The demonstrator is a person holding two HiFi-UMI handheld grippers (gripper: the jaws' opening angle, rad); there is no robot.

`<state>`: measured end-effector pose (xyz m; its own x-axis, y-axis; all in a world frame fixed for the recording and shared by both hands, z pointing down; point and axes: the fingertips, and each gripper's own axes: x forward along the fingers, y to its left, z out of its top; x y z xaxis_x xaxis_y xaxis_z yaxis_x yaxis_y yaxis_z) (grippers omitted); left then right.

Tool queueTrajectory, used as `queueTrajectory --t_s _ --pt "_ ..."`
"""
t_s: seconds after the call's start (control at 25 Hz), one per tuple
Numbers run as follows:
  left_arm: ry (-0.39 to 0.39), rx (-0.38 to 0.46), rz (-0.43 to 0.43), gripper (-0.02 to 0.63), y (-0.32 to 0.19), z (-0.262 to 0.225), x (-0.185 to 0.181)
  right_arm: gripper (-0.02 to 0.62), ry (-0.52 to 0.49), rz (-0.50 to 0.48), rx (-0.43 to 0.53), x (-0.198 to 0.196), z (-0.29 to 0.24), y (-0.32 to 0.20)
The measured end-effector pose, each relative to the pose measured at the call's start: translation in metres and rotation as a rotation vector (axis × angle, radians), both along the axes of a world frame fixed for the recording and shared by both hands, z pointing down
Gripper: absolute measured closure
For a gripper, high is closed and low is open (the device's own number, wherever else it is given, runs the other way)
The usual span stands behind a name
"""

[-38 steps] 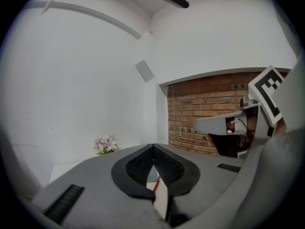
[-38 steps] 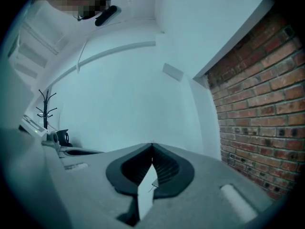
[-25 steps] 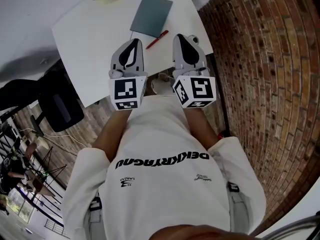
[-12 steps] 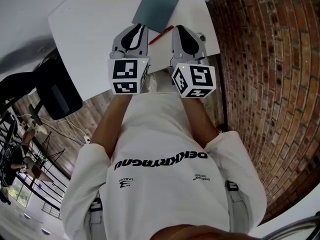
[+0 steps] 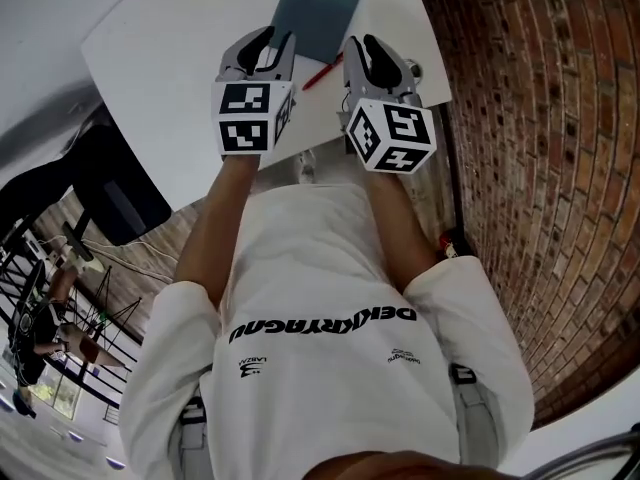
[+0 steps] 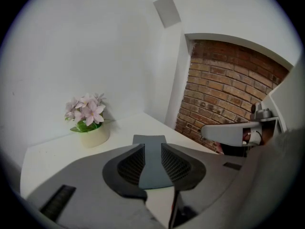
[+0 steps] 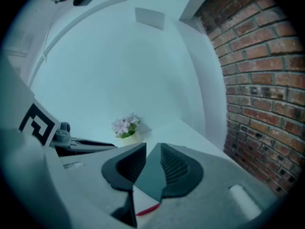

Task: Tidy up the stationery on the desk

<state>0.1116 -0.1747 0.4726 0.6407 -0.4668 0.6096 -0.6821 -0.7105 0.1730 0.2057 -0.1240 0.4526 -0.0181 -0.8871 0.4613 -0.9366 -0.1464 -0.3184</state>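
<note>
Both grippers hover side by side, apart, over the near edge of the white desk [image 5: 170, 58].

- Left gripper [image 5: 268, 40]: the jaws have just been opening, stand wide and grip nothing.
- Right gripper [image 5: 362, 44]: the jaws have just been opening, are partly spread and are empty.
- Grey-blue notebook [image 5: 318, 8]: lies ahead of both grippers.
- Red pen [image 5: 322, 71]: lies just beside the notebook's near edge.
- Brick wall [image 5: 540, 168]: runs close along the desk's right edge.
- Flower pot [image 6: 93, 135]: bare desk lies open between it and the notebook.

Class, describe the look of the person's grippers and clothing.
Left gripper and right gripper: light grey bodies, black tops, dark ribbed pads. Their jaws have just been opening, nothing between them. Each carries a white cube with black square markers. Shirt: white, short-sleeved, black lettering.
</note>
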Motion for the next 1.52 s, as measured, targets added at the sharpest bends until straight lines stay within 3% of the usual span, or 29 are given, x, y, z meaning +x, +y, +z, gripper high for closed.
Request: queueTrajectory --t_s 0.8,1.24,1.52 --pt "-0.082 -0.213 -0.006 0.5 -0.073 0.129 0.013 0.483 -0.066 0.08 -0.246 0.025 0.132 -0.049" --pt "-0.087 -0.308 -0.015 0.5 -0.092 0.16 0.017 0.48 -0.146 0.107 -0.314 0.024 0.166 -0.061" --pt "-0.046 -0.389 0.01 0.5 -0.088 0.169 0.02 0.472 -0.225 0.141 -0.345 0.025 0.183 -0.057"
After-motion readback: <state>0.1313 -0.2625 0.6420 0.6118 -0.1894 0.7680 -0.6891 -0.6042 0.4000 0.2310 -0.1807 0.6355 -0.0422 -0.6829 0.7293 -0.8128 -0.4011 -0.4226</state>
